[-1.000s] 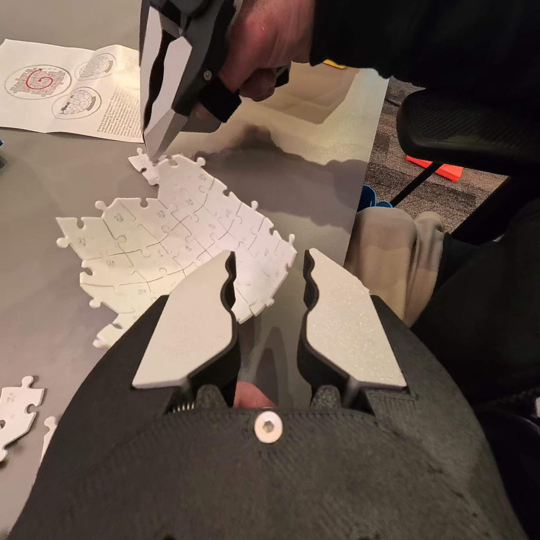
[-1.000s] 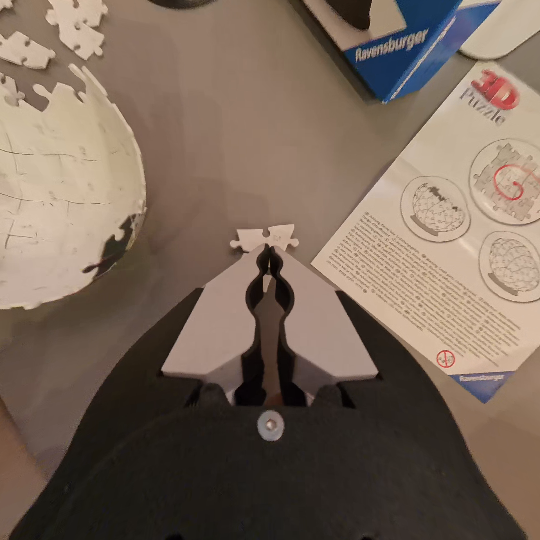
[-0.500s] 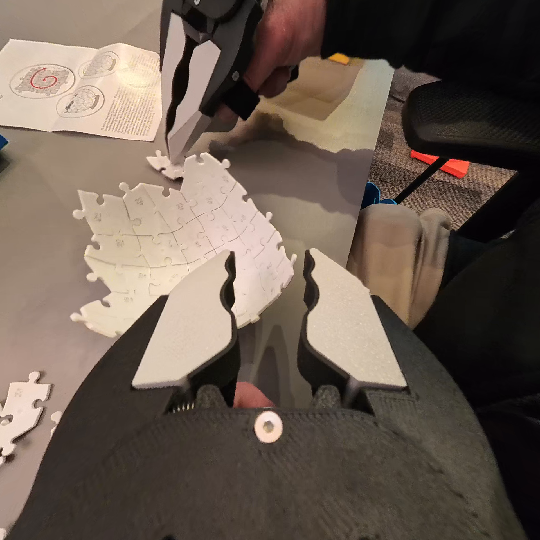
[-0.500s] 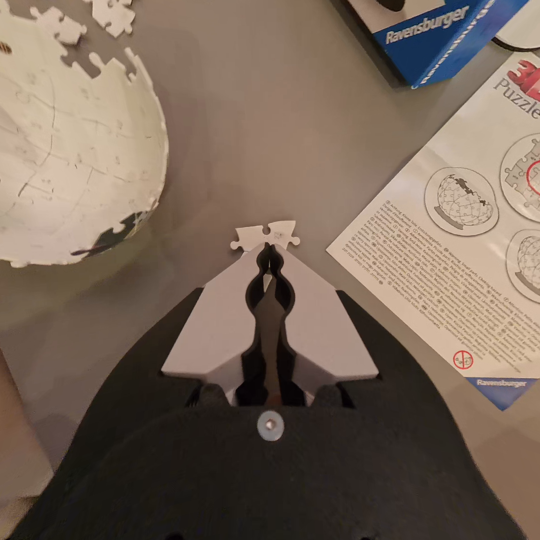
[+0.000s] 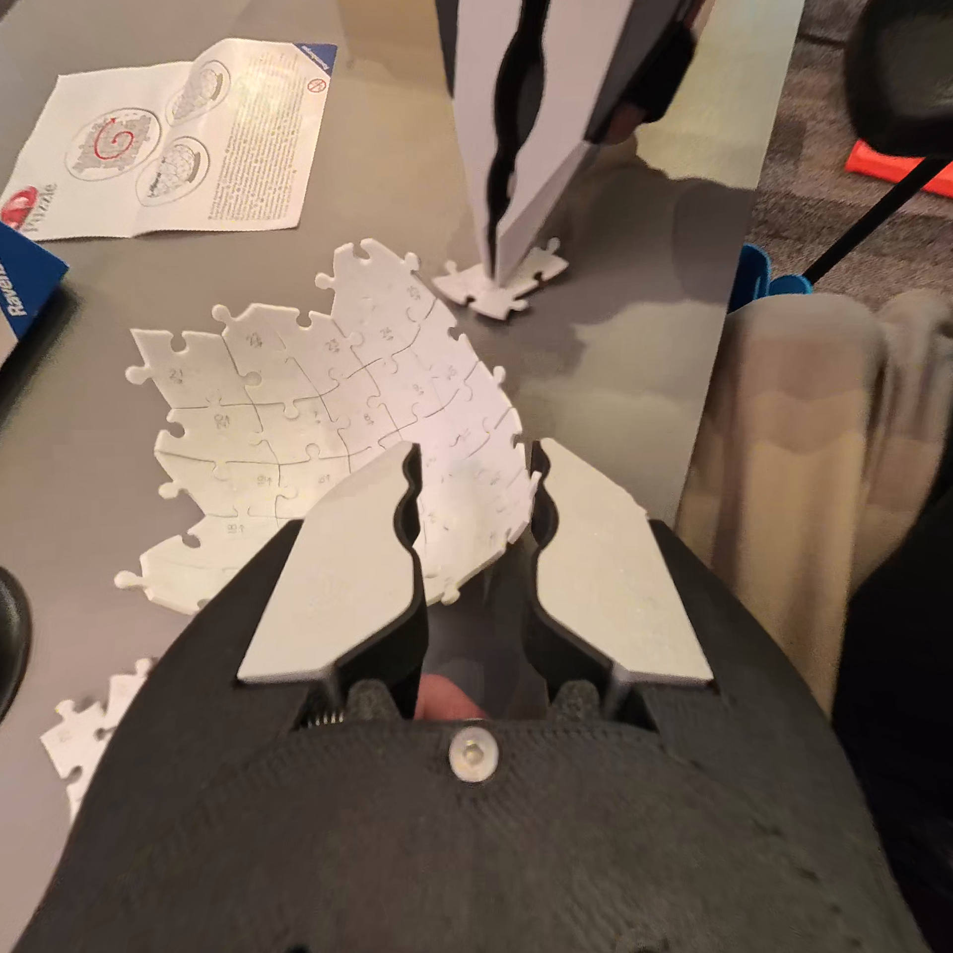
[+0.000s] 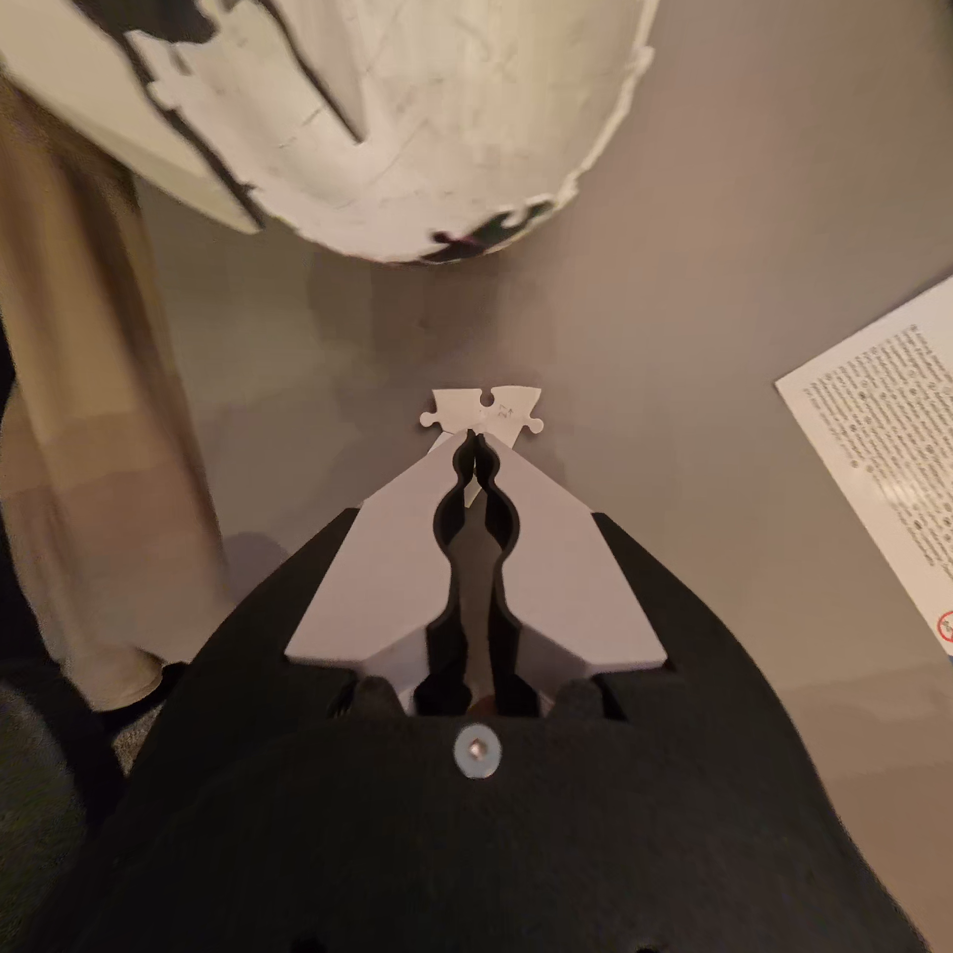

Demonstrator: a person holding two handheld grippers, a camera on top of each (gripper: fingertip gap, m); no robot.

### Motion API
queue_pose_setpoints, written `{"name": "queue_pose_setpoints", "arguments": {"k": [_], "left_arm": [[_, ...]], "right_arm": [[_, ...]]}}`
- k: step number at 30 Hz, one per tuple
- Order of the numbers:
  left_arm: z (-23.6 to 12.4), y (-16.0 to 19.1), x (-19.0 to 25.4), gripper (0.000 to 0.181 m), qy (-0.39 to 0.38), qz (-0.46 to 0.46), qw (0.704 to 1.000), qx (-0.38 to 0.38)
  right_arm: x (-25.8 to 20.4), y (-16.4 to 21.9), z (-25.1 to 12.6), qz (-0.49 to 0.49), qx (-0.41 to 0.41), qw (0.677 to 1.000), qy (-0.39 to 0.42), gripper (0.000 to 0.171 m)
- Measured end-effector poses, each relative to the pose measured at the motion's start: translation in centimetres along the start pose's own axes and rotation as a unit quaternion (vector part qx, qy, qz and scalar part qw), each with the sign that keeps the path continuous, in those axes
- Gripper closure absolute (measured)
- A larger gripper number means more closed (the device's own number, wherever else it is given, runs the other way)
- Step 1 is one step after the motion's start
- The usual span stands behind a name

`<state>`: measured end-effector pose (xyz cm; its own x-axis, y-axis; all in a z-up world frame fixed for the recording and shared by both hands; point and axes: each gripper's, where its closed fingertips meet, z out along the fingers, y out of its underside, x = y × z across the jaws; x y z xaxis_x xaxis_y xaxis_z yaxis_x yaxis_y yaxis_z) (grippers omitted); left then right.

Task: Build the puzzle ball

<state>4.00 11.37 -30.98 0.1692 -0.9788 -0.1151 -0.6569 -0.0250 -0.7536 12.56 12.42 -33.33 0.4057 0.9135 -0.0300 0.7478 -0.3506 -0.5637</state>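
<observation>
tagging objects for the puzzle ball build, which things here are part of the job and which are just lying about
In the job:
right gripper, shut on a puzzle piece
curved puzzle shell
open left gripper
loose pieces

Lying about:
instruction leaflet
blue box

Both wrist views look steeply down, close over table (image 5: pixel 593 361), sharing leaflet (image 5: pixel 170 139)
</observation>
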Motion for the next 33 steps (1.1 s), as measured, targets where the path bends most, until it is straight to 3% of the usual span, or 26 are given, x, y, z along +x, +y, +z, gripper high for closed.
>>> {"name": "queue_pose_setpoints", "arguments": {"k": [1,10,15,19,27,33], "left_arm": [[0.2,0.2,-0.3,0.141,-0.004,0.009,1.000,-0.005],[0.1,0.9,-2.8,0.144,-0.022,0.116,0.993,-0.018],[0.2,1.1,-2.9,0.146,-0.030,0.153,0.987,-0.026],[0.2,1.3,-2.9,0.145,-0.031,0.187,0.981,-0.034],[-0.6,1.7,-3.0,0.137,-0.010,0.213,0.976,-0.044],[-3.2,-1.7,-1.2,0.130,0.025,0.147,0.989,0.001]], "right_arm": [[-0.7,0.0,0.0,-0.010,0.000,1.000,-0.010,0.171],[-3.7,-2.2,0.1,-0.098,0.011,0.994,-0.038,0.171],[-0.8,-7.0,-3.5,-0.071,0.094,0.992,0.046,0.170],[0.9,-9.1,-4.1,-0.079,0.117,0.986,0.088,0.162],[0.3,-7.4,-1.0,-0.091,0.065,0.991,0.070,0.171],[-0.7,-6.1,-0.4,-0.062,0.072,0.994,0.049,0.171]]}}
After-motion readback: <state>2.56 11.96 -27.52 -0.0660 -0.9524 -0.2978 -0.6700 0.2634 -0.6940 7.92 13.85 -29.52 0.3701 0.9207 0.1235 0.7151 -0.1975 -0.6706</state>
